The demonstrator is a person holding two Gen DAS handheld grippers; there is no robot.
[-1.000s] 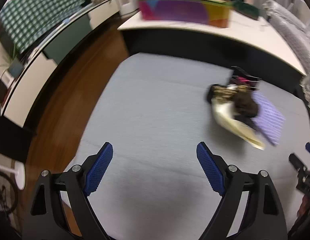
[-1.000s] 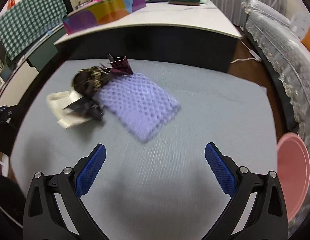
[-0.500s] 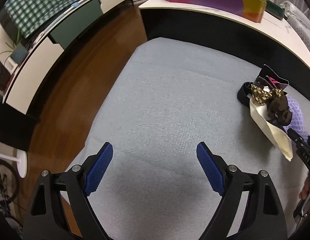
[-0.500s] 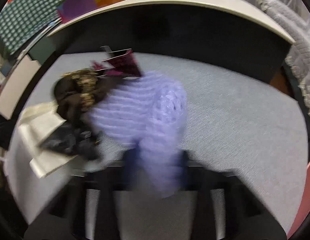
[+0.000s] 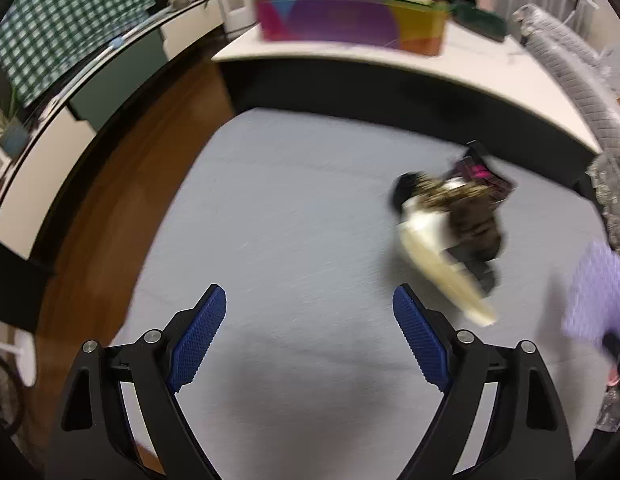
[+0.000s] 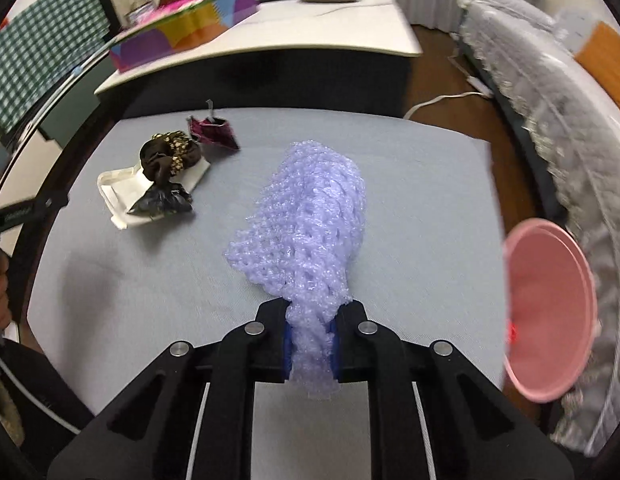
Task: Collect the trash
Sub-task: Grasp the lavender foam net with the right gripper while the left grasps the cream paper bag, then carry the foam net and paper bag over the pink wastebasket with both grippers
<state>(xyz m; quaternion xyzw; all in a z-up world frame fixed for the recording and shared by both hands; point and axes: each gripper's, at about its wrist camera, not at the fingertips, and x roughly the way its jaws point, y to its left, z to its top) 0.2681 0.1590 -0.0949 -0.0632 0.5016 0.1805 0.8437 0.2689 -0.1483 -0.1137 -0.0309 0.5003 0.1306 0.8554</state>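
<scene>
My right gripper (image 6: 311, 340) is shut on a lilac foam net (image 6: 310, 224), which hangs lifted off the grey mat (image 6: 422, 200). The same lilac net (image 5: 594, 288) shows at the right edge of the left wrist view. A pile of trash lies on the mat's left: a cream paper wrapper (image 6: 122, 192), a dark crumpled wrapper with gold dots (image 6: 170, 152), a black wrapper (image 6: 162, 200) and a maroon packet (image 6: 214, 132). In the left wrist view the pile (image 5: 454, 228) lies ahead to the right. My left gripper (image 5: 310, 328) stands open over bare mat, nothing between its fingers.
A pink bin (image 6: 550, 312) stands at the mat's right edge. A low white table (image 6: 270, 36) with a colourful box (image 5: 350, 20) lies beyond the mat. A covered sofa (image 6: 550, 100) runs along the right. Wooden floor (image 5: 122, 192) lies to the left.
My right gripper closed on the lilac net and lifted it off the mat, away from the pile. The left gripper stayed open and swung slightly, so the pile shifted in its view.
</scene>
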